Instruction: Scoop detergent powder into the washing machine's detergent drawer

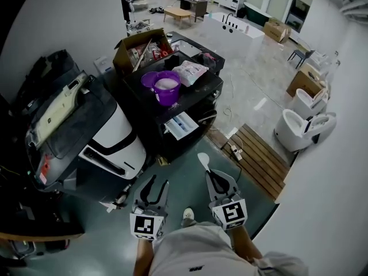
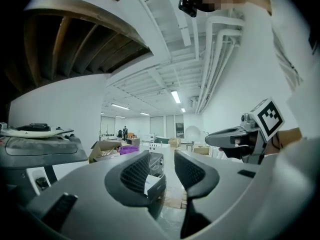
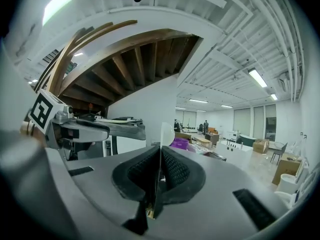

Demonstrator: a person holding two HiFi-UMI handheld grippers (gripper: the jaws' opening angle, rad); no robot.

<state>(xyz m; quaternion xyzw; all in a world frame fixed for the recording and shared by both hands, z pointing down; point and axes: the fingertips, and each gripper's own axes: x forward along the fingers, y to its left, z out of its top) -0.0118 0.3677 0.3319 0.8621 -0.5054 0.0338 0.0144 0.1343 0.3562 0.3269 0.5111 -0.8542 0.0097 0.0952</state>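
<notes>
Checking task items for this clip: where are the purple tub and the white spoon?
Round purple plastic tub [image 1: 168, 99]: head view, on its front wall.
Thin white plastic spoon [image 1: 203, 160]: head view, on its bowl end.

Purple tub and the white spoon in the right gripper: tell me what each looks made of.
The purple tub looks like plastic: uniform saturated colour and a smooth, slightly glossy wall. The spoon is probably thin white plastic: its bowl looks faintly translucent, and it is slim edge-on between the shut jaws of the right gripper.
</notes>
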